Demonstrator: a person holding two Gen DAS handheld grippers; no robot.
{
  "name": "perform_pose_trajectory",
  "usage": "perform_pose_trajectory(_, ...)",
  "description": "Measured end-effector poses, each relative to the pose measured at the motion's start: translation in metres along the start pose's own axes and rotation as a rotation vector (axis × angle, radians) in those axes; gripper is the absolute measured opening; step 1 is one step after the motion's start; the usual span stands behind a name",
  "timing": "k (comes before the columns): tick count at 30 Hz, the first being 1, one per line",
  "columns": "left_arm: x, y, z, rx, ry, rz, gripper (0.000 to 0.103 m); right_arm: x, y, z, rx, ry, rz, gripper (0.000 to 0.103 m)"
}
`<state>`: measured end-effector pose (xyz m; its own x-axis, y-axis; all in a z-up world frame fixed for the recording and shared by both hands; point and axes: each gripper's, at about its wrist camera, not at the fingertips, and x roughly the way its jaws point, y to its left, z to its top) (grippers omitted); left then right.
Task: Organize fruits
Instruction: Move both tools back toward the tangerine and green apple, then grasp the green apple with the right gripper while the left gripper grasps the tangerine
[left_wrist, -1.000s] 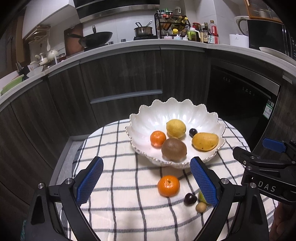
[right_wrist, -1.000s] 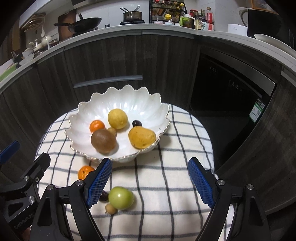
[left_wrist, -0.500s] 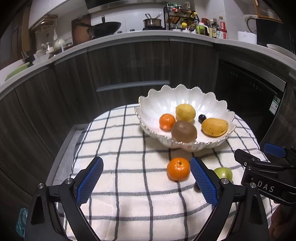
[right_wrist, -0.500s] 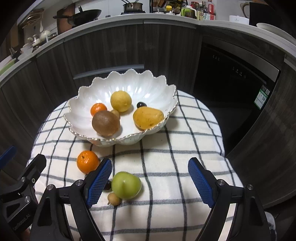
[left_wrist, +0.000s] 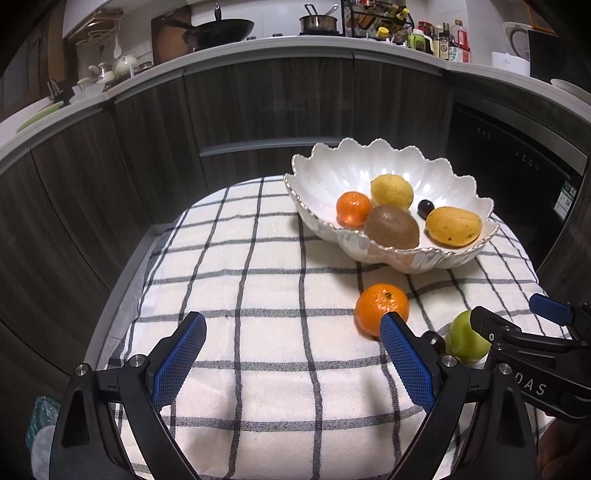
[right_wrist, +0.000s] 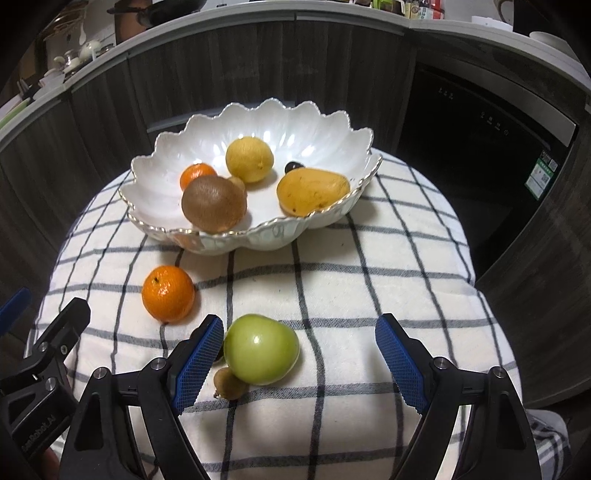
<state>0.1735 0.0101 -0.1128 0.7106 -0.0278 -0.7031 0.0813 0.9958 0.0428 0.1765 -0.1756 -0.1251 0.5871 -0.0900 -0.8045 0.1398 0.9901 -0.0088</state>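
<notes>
Left wrist view first: checked cloth (left_wrist: 258, 295) spread across the whole table, black grid on cream, backed by dark wood cabinets (left_wrist: 258, 110) curving under a grey counter (left_wrist: 295, 44). Next down in size, white scalloped bowl (left_wrist: 369, 173) at the far right of the cloth, loaded with a brown kiwi (left_wrist: 391, 226), a yellow mango (left_wrist: 453, 226), a lemon (left_wrist: 391, 192), a small orange (left_wrist: 352, 208) and a dark grape (left_wrist: 425, 208). Left gripper (left_wrist: 291, 354) low over bare cloth, blue pads spread wide, nothing between them, released. Loose orange (left_wrist: 380, 304) on the cloth just in front of the bowl, partly behind the left gripper's right-hand pad. Over to the right wrist view: right gripper (right_wrist: 299, 363) likewise gaping, jaws wide apart, clamping nothing. Green tomato (right_wrist: 260, 349) lying on the cloth inside that gap, close against the left-hand pad, well clear of the other; contact with the pad hard to call from here. Same loose orange off to the left of it, near but apart. Smallest of all: little brown fruit (right_wrist: 229, 384) tucked against the tomato's near-left side, and a dark round fruit (left_wrist: 434, 341), only properly seen from the left wrist, sitting between orange and tomato.
</notes>
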Motion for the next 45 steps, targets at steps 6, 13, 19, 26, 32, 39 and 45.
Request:
perform_pose_trajectory(6,0.009,0.001,-0.006,-0.006,0.024,-0.003,0.096,0.012,0.0,-0.004,0.01,0.017,0.005,0.085)
perform_pose_trajectory(13,0.013,0.002,-0.006,-0.01,0.03,-0.005,0.096,0.027,0.001,-0.008,0.037,0.052,0.03,0.083)
perform_pose_trajectory(19,0.014,0.002,-0.006,-0.011,0.031,-0.003,0.096,0.035,0.004,-0.012,0.035,0.064,0.076,0.061)
perform_pose_trajectory(26,0.012,0.001,-0.005,0.0,0.027,-0.002,0.096,0.03,0.004,-0.014,0.035,0.052,0.1,0.05)
perform_pose_trajectory(32,0.01,-0.008,0.003,0.017,0.013,-0.022,0.096,0.008,-0.008,-0.006,0.048,-0.017,0.073,0.05)
perform_pose_trajectory(39,0.022,-0.022,0.017,0.027,0.009,-0.051,0.095,0.002,-0.016,0.007,0.077,-0.045,0.062,0.05)
perform_pose_trajectory(45,0.04,-0.042,0.023,0.053,0.026,-0.078,0.092,0.003,-0.027,0.011,0.106,-0.06,0.048,0.05)
